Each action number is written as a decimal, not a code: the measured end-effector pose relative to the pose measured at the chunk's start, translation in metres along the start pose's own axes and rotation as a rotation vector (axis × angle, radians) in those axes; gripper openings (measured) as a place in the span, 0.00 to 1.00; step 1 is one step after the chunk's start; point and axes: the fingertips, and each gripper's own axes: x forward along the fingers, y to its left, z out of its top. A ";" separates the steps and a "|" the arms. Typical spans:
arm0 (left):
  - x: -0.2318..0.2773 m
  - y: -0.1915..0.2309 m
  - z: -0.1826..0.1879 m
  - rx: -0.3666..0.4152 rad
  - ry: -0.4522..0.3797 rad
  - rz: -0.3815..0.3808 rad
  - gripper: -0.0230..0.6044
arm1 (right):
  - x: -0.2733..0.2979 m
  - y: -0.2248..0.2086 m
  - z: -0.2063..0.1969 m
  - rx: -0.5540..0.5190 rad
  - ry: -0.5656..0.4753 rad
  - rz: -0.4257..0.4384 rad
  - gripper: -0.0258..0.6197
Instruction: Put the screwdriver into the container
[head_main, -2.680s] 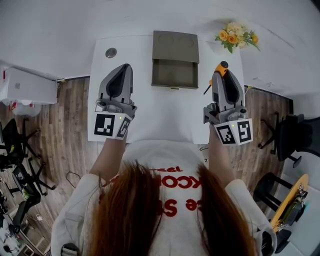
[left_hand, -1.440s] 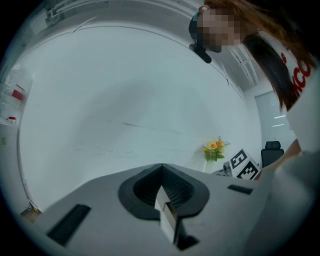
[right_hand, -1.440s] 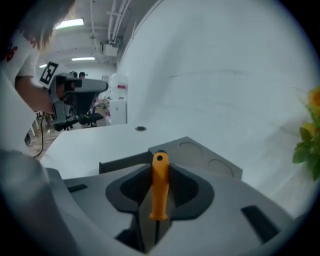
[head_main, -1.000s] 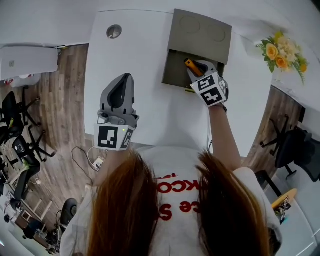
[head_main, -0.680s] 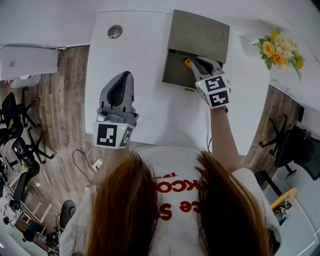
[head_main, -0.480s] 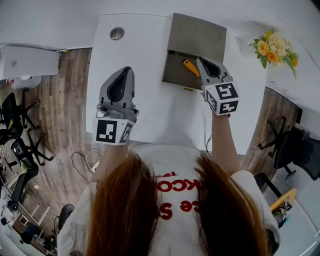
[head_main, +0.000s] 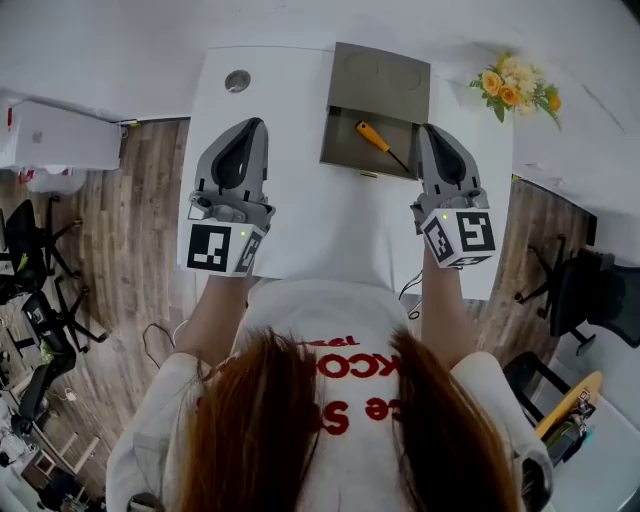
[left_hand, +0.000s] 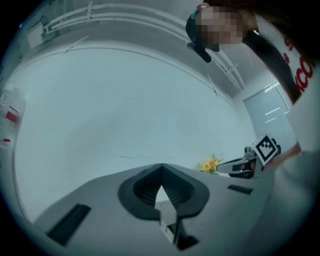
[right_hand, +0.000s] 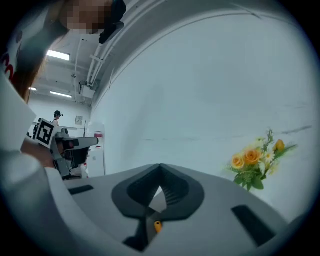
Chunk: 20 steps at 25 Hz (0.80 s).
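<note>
The screwdriver (head_main: 380, 143) lies in the box (head_main: 347, 152) at twelve o'clock. Our left gripper (head_main: 252, 124) and right gripper (head_main: 429, 130) are both closed, holding nothing.

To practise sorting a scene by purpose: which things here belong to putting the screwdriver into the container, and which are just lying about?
Belong to the job: screwdriver, container, right tongs (shut, empty).

Just lying about: flowers, round table fitting.
</note>
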 end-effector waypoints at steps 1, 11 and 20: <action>-0.002 0.000 0.003 0.000 -0.006 -0.001 0.04 | -0.007 0.002 0.004 -0.003 -0.013 -0.010 0.05; -0.018 -0.006 0.014 -0.002 -0.028 -0.017 0.04 | -0.041 0.002 0.040 0.005 -0.124 -0.067 0.04; -0.027 -0.006 0.021 0.006 -0.041 -0.011 0.04 | -0.049 0.009 0.054 -0.016 -0.155 -0.060 0.04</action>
